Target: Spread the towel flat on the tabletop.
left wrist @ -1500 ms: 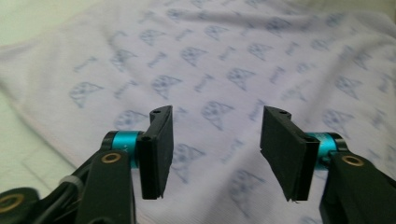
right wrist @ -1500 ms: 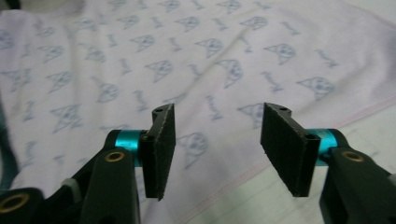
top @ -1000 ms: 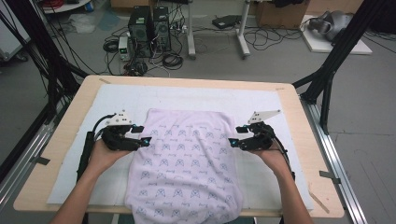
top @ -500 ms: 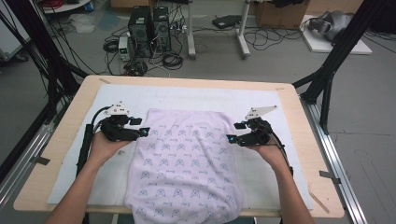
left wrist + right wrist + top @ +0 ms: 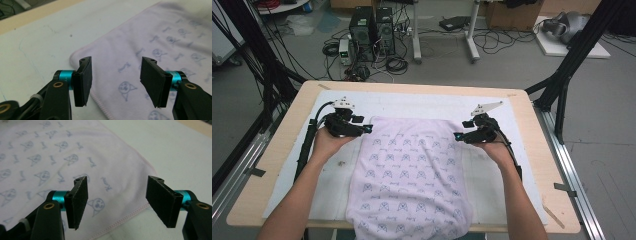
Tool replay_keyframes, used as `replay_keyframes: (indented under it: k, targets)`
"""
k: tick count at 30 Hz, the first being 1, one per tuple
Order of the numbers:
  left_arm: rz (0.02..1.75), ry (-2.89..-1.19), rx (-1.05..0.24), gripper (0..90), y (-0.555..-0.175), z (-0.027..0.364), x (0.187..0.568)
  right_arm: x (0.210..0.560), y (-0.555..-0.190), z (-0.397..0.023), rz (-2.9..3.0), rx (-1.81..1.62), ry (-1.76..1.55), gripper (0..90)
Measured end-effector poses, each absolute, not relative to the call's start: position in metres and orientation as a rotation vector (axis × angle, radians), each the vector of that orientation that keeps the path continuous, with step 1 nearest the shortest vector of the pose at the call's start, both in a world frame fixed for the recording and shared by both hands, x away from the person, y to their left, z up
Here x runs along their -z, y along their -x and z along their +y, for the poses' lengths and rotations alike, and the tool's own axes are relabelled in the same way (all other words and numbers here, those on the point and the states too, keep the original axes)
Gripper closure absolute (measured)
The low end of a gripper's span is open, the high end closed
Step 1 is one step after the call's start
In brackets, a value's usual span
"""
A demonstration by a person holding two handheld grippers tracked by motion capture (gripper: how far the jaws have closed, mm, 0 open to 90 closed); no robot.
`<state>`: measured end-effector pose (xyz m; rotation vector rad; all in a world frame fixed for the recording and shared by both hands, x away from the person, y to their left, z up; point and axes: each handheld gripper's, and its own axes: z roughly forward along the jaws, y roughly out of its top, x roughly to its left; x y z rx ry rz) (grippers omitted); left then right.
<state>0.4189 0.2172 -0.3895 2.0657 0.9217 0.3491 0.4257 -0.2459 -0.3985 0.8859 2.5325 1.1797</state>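
While flat, cloth (image 5: 409, 175) runs lengthwise (toward the person)

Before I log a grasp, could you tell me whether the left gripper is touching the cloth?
Apart: in the left gripper view the left gripper has both jaws open, hanging above the cloth with nothing pinched.

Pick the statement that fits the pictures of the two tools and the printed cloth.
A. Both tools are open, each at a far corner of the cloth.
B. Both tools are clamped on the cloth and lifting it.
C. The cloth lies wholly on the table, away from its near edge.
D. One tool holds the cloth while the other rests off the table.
A: the left tool and right tool show gaping jaws over the corners of the flat cloth.
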Motion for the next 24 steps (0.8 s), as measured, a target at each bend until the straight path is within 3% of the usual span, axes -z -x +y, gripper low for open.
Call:
replay_keyframes:
  k: [13,15,18,22,24]
  targets:
    - [1.092,-2.104,-0.356,48.0,-0.446,0.2,0.44,0.437,-0.446,-0.245,2.528,-1.019,-1.024,37.6]
    - [1.104,-2.085,-0.396,54.1,-0.445,0.2,0.442,0.441,-0.447,-0.244,2.516,-1.01,-1.033,39.9]
    - [1.131,-2.075,-0.414,63.7,-0.445,0.202,0.441,0.442,-0.447,-0.244,2.495,-1.021,-1.05,46.2]
    - [1.13,-2.08,-0.392,80.2,-0.444,0.202,0.44,0.441,-0.445,-0.24,2.506,-1.032,-1.016,66.5]
    - [1.121,-2.09,-0.395,82.6,-0.443,0.201,0.439,0.44,-0.444,-0.237,2.517,-1.037,-1.004,74.4]
